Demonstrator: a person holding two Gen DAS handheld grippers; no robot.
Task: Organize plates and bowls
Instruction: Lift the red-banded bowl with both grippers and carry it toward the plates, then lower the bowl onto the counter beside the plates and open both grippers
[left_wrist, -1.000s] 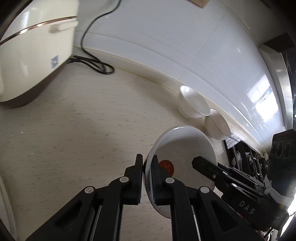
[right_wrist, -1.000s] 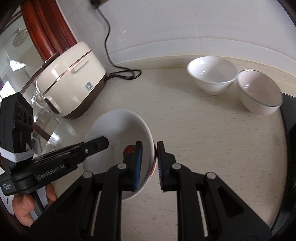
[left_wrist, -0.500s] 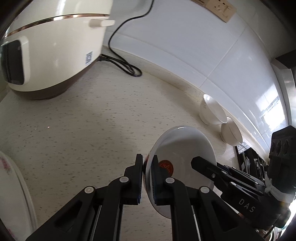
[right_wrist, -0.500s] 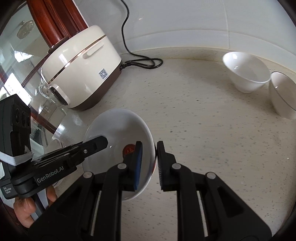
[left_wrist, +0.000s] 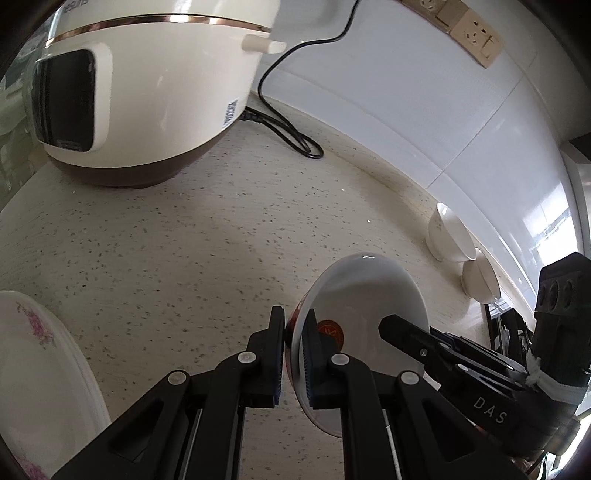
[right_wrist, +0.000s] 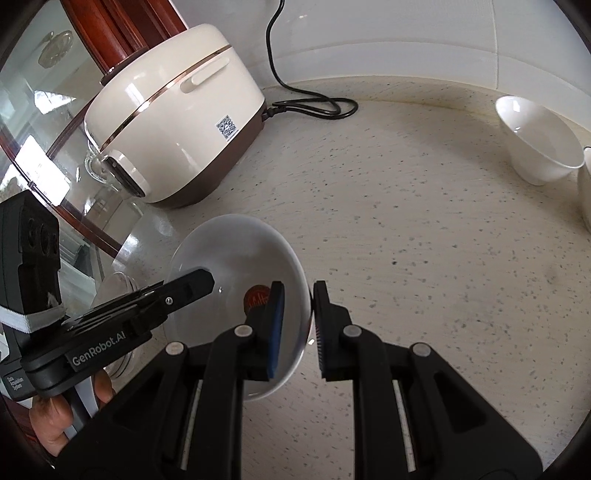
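The left wrist view looks steeply down along its own claw, the left gripper (left_wrist: 293, 350), from close above the speckled counter (left_wrist: 207, 236), with the rice cooker (left_wrist: 147, 85) beyond the claw to the upper left and the tiled wall (left_wrist: 424, 96) running across behind. The right wrist view looks down likewise along the right gripper (right_wrist: 297, 325), with the same rice cooker (right_wrist: 173, 122) beyond it to the upper left. Both views share the plate (left_wrist: 365, 295) (right_wrist: 236, 254) at their claws, each other's gripper entering from the side, the counter, the black cord (left_wrist: 291, 136) (right_wrist: 310, 103), and the white bowl (left_wrist: 448, 236) (right_wrist: 535, 140) off to the right.
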